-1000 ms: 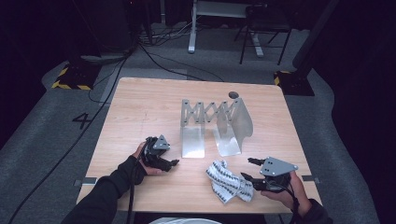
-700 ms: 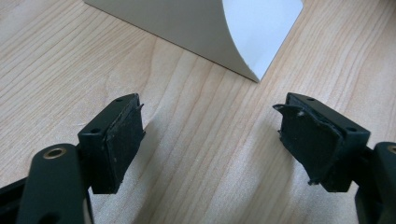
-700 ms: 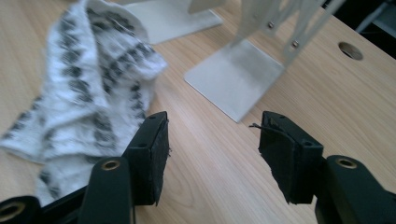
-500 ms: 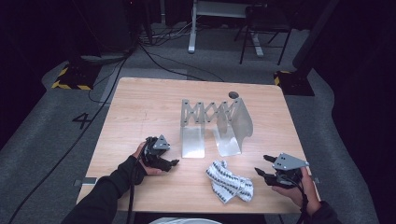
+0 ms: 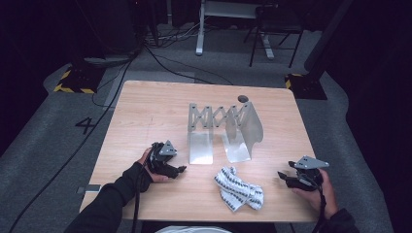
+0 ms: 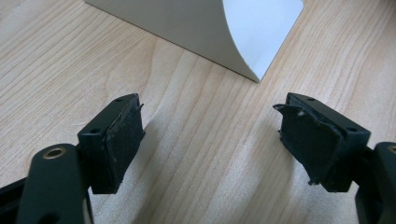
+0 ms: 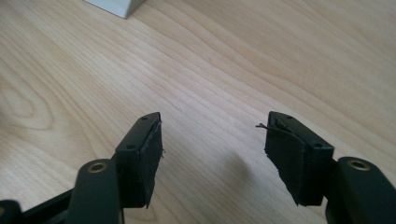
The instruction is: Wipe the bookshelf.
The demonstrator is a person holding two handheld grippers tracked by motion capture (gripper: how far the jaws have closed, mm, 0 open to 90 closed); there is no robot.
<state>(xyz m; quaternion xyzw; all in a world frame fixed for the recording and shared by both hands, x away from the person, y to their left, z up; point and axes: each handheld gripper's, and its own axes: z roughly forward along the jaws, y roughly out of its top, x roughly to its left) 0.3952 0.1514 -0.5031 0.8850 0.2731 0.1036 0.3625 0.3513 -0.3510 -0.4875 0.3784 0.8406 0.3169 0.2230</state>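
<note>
the right gripper (image 5: 283, 177) sits near the table's right front corner, its jaws spread wide with only bare wood between them, and they have just been opening. in the right gripper view (image 7: 212, 140) the pads hang over the empty tabletop, touching nothing. the left gripper (image 5: 180, 170) rests on the table (image 5: 145, 111) at the front left, jaws likewise spread and holding nothing; in the left gripper view (image 6: 212, 135) it points toward a corner of the metal rack (image 6: 224, 32).

between the two grippers, nearer the right one but apart from it, lies a crumpled cloth (image 5: 238, 189), white with dark stripes. its long axis runs diagonally, from the upper left end near the rack down toward the front right edge.

behind it stands the metal rack (image 5: 226, 128), with two plates and a scissor lattice spanning left to right.

on the grey floor left of the table a painted "4" (image 5: 85, 125) can be read. no brand or label shows on the cloth.
</note>
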